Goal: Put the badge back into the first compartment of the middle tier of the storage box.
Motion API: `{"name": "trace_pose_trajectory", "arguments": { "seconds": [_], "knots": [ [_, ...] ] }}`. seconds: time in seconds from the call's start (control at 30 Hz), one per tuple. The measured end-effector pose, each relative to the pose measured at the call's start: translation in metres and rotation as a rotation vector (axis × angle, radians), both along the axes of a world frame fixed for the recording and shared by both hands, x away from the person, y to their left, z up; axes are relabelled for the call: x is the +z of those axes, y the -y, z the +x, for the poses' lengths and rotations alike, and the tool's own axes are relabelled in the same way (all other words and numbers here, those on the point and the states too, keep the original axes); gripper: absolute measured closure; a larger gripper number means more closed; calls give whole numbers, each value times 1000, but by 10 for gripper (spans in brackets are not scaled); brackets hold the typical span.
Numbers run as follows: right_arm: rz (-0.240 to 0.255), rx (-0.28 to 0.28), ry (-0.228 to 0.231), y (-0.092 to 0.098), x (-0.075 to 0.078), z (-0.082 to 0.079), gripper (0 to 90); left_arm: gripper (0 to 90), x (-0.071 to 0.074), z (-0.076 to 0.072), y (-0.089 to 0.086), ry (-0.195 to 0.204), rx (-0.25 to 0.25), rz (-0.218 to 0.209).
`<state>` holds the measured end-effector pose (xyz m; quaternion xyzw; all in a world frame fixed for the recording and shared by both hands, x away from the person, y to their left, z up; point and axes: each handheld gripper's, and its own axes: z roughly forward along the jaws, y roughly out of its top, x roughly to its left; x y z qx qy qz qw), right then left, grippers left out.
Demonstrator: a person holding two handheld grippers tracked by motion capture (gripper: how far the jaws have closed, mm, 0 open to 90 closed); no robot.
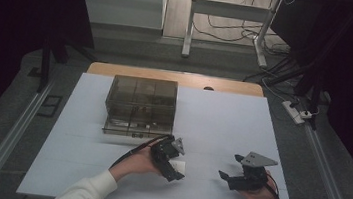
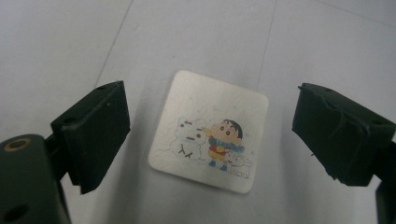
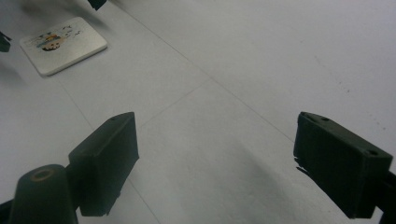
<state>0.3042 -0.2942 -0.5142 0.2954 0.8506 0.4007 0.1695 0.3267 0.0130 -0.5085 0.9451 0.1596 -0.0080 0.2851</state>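
Two hand-held grippers meet us from above: the left hand-held gripper [image 1: 174, 168] hangs over a small card [image 1: 178, 166] on the white table [image 1: 222, 120], the right hand-held gripper [image 1: 229, 172] well apart, a box [image 1: 140, 106] behind. Along the left one, our jaws gape either side of the card [image 2: 210, 130], not touching. Along the right one, jaws gape over bare table, the card [image 3: 63, 45] far off.

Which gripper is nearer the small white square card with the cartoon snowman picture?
Left. The left gripper hangs right over the small white square card, jaws open on either side of it. The right gripper sits apart, farther along the white table, open too.
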Motion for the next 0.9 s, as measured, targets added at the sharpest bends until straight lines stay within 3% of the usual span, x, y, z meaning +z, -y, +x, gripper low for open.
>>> {"name": "trace_pose_trajectory", "arguments": {
  "seconds": [0.37, 0.9],
  "knots": [
    [0, -2, 1, 0, 0, 0, 140, 115, -9, 0, 8, 0, -37, 31],
    [-2, -4, 5, 0, 1, -1, 146, 177, -13, -5, 10, 67, -78, 55]
  ]
}}
